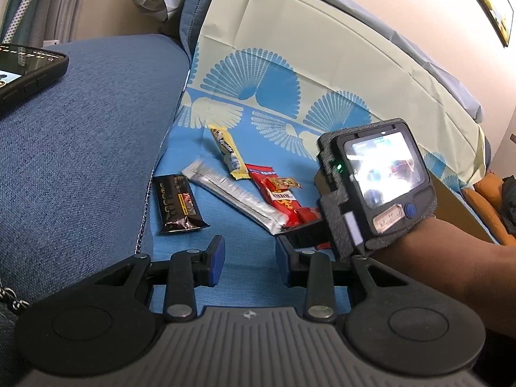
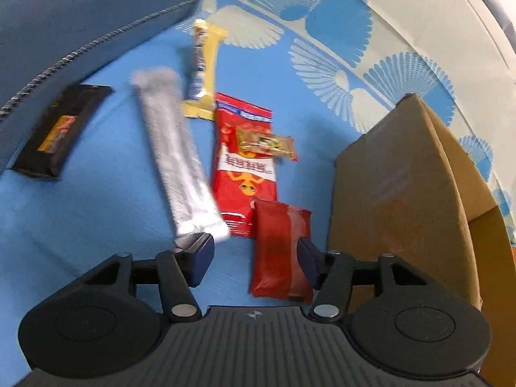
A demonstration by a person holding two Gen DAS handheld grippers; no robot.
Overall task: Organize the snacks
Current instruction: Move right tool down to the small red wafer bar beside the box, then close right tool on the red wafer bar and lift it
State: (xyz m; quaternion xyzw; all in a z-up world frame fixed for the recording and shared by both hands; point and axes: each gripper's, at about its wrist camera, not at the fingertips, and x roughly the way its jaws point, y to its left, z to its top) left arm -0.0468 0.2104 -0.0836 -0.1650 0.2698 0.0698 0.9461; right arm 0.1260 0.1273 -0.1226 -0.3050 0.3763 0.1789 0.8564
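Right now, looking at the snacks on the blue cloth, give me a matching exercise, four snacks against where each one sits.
Snacks:
1. black bar
2. silver stick pack
3. small gold candy
4. dark red packet

Places:
A. on top of the big red pouch
B. nearest the cardboard box
C. beside the blue cushion
D. between the black bar and the big red pouch

Pairs: 1-C, 2-D, 3-A, 4-B

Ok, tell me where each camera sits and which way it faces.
Left wrist: on the left hand-held gripper, facing down across the blue cloth at the snacks; the person's right forearm shows.
Right wrist: on the right hand-held gripper, facing steeply down over the small red packet, beside a cardboard box.
Shared: silver bar, black bar.
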